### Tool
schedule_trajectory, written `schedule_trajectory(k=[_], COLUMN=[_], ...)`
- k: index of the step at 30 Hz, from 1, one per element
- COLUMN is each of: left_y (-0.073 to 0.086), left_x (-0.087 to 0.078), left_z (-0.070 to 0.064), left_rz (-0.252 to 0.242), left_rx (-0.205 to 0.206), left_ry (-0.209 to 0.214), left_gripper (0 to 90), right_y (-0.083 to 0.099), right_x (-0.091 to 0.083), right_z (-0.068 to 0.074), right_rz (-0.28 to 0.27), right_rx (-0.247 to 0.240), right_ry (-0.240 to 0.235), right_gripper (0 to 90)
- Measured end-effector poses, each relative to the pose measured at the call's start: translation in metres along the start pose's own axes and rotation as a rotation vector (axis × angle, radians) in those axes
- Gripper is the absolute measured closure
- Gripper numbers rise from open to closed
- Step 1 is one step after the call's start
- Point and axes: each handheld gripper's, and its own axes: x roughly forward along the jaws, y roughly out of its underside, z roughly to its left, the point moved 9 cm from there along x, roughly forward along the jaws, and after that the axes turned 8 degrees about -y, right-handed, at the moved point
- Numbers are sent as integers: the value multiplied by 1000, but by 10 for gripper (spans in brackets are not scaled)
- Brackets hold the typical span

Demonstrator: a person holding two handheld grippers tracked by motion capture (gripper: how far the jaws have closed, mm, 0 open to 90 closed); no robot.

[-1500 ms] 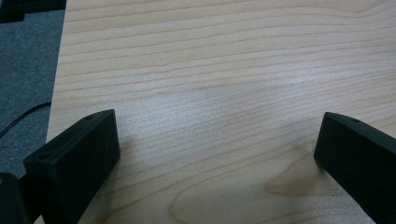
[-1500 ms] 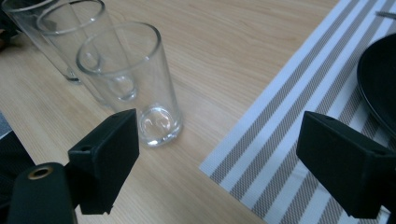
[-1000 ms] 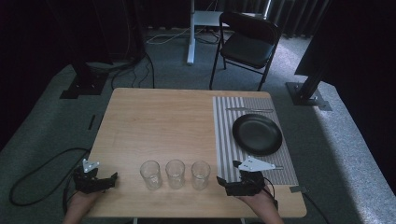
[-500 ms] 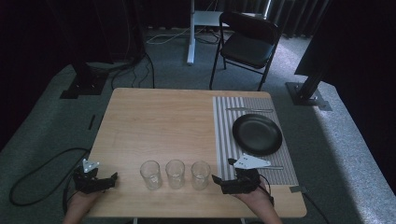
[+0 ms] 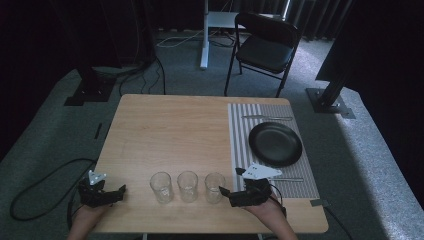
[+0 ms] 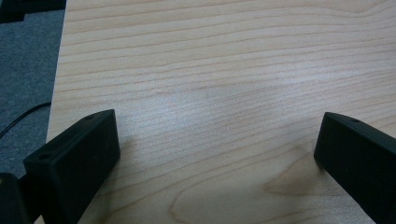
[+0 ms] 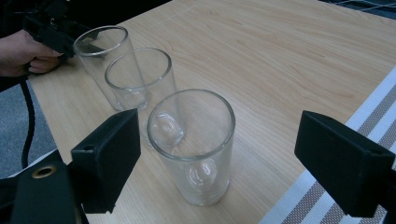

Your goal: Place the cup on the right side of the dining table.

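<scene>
Reaching toward the nearest glass [image 7: 194,144], the right tool [image 5: 239,194] has its jaws wide apart, one on either side of it in the right gripper view, not touching yet. On the high view that glass [image 5: 214,187] stands at the right end of a row of three near the bench's [image 5: 175,130] front edge, at about 9 o'clock from the right tool. The middle glass [image 5: 187,185] sits just beside it, and the left glass [image 5: 161,187] is next along.

Risks, as I judge them:
- The near-side jaw is close to the middle glass (gap looks slim in the right gripper view). Closing off-centre could knock it, and it could topple the left one in turn.
- Smooth clear glass could slip or tip if gripped high at the rim.
- Pushing forward before closing could shove the glass along the row.
- The striped mat [image 5: 240,130] edge lies at 3 o'clock of the glass; dragging it over that edge could catch the base.

The left tool [image 5: 107,194] rests at the bench's front-left corner, jaws apart over bare wood, well apart from the glasses. Low risk there.
</scene>
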Motion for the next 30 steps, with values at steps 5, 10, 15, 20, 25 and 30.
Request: schedule_trajectory(k=[5,10,15,20,25,30], left_y=[0,0,0,0,0,0], left_x=[0,0,0,0,0,0], left_z=[0,0,0,0,0,0], left_rz=[0,1,1,-1,-2,-2], left_rx=[0,1,1,1,2,1], left_ry=[0,0,0,0,0,0], left_gripper=[5,5,5,5,5,6], right_y=[-3,-6,-10,-12,-14,-16], right_x=[5,9,16,23,29,35], right_z=[3,7,12,17,22,26], right_rz=[4,10,21,32,39,48], right_rx=[-4,-11,-18,-26,-39,-47], right_ry=[-15,-31,-45,-61,-74,-88], right_gripper=[139,138,139,139,139,139])
